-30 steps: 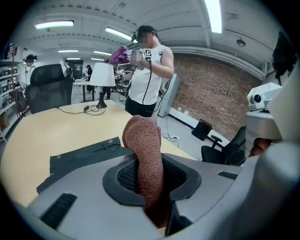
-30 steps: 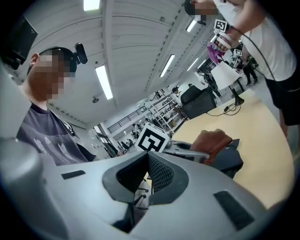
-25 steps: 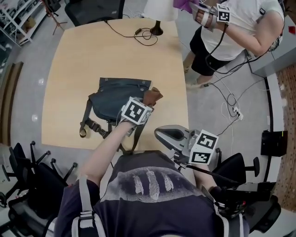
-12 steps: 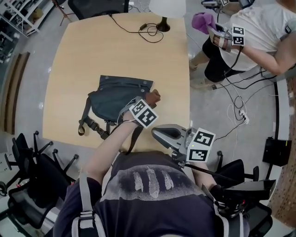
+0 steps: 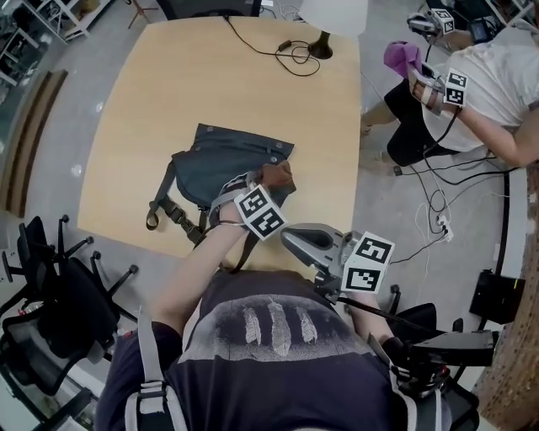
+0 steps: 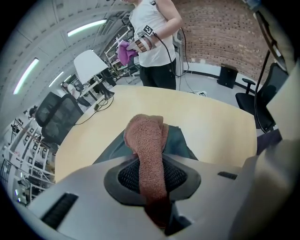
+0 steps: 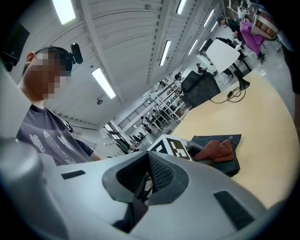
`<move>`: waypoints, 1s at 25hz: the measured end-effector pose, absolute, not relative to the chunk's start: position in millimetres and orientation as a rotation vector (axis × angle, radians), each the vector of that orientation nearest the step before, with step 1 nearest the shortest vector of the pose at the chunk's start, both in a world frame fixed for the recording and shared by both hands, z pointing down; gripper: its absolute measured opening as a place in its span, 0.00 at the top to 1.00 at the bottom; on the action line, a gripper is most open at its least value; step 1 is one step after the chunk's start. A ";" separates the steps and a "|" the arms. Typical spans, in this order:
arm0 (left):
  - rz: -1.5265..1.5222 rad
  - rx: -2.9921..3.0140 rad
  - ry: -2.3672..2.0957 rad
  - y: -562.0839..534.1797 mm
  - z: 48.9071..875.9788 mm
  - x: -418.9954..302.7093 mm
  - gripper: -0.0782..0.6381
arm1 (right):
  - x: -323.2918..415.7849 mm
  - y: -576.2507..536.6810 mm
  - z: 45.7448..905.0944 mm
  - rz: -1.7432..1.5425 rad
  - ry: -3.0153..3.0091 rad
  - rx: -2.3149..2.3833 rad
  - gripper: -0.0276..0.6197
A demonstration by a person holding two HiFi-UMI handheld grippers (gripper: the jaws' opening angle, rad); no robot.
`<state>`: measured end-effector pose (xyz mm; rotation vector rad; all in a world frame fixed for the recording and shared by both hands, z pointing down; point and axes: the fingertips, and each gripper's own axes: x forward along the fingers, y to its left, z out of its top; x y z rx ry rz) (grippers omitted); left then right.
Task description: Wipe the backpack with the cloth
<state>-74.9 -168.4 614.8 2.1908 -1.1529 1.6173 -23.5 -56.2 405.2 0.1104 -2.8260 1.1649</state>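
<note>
A dark blue-grey backpack (image 5: 221, 160) lies flat on the wooden table (image 5: 152, 93), its straps trailing toward the near edge. My left gripper (image 5: 271, 183) is shut on a brown cloth (image 5: 276, 174), which rests on the backpack's right edge. In the left gripper view the cloth (image 6: 146, 140) runs up between the jaws of that gripper (image 6: 153, 187), and the backpack (image 6: 180, 144) shows behind it. My right gripper (image 5: 290, 239) hangs off the table's near right corner, shut on nothing. The right gripper view looks past this gripper (image 7: 145, 180) to the backpack (image 7: 229, 161) and cloth (image 7: 214, 151).
A lamp with a white shade (image 5: 333, 12) and a coiled cable (image 5: 290, 54) stand at the table's far edge. Another person (image 5: 488, 84) stands to the right holding a purple cloth (image 5: 402, 56). Office chairs (image 5: 50, 286) crowd the near left. Cables (image 5: 429, 198) lie on the floor.
The head view has shifted, so the table and the other person sit further right and up. My left gripper has turned slightly while staying on the backpack's right edge with the cloth.
</note>
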 end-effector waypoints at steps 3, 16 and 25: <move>1.621 2.143 -1.226 -162.5 612.8 -100.6 0.77 | -30.1 -51.5 405.8 1.161 -2.816 0.075 0.95; 1.410 1.998 -1.454 -132.8 612.0 -214.3 0.77 | -75.2 -48.1 409.2 1.142 -2.766 0.000 0.95; 1.296 1.836 -1.559 -122.9 612.2 -326.7 0.77 | -115.5 -56.9 406.5 1.158 -2.740 0.143 0.95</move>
